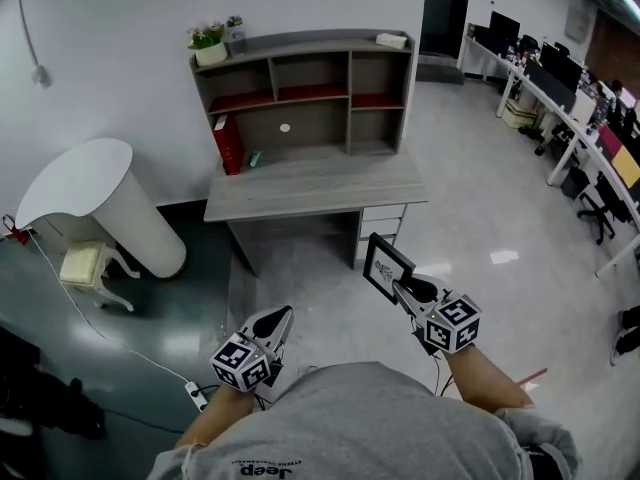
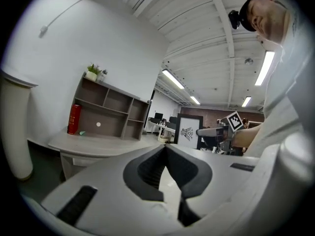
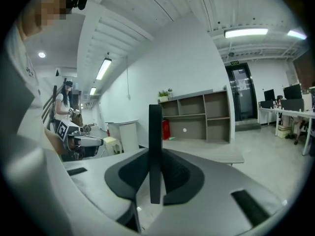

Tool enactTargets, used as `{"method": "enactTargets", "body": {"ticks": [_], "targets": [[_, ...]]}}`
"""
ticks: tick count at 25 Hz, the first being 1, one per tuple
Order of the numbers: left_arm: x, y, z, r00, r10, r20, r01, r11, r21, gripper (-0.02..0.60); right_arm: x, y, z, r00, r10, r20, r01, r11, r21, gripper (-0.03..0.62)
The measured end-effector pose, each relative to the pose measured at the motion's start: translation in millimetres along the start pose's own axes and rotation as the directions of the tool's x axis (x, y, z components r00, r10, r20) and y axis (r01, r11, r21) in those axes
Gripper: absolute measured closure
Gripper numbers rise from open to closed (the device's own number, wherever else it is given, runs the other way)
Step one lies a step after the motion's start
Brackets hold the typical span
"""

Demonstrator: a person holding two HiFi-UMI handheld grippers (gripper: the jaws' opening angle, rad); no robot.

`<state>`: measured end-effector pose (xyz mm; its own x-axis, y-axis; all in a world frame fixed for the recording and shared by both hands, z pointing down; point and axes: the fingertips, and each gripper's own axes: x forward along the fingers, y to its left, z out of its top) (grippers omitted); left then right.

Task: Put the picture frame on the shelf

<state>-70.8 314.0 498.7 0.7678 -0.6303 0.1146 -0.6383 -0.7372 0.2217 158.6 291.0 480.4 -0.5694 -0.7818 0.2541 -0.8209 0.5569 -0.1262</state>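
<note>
black picture frame (image 1: 386,268) sits pinched by its edge in the right tongs (image 1: 407,290), upright and well short of the shelf (image 1: 300,68), likely for carrying; left tongs (image 1: 279,320) closed, empty.

A grey desk (image 1: 330,183) bears a shelf (image 1: 310,40) and a red book (image 1: 228,144); a plant (image 1: 208,44) and a box (image 1: 391,40) sit on the shelf's top.
</note>
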Motion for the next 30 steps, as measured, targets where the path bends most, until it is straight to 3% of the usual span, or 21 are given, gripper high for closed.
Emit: {"method": "enactTargets", "body": {"ticks": [7,17,25,30], "targets": [[4,96,42,0.999,-0.048,0.017,0.047,0.999,0.019,0.569,85,12,38,0.999,-0.037,0.005,0.037,0.999,-0.005,0.514],[5,176,55,0.997,-0.074,0.021,0.074,0.997,0.007,0.569,163,8,65,0.999,-0.052,0.017,0.052,0.998,0.023,0.514],[14,216,68,0.998,-0.037,0.04,0.037,0.999,0.009,0.569,210,-6,81,1.0,-0.015,0.011,0.015,0.999,0.029,0.514],[21,235,68,0.999,0.026,0.033,-0.027,1.0,0.007,0.569,244,-21,88,0.999,0.046,0.004,-0.047,0.999,0.008,0.514]]}}
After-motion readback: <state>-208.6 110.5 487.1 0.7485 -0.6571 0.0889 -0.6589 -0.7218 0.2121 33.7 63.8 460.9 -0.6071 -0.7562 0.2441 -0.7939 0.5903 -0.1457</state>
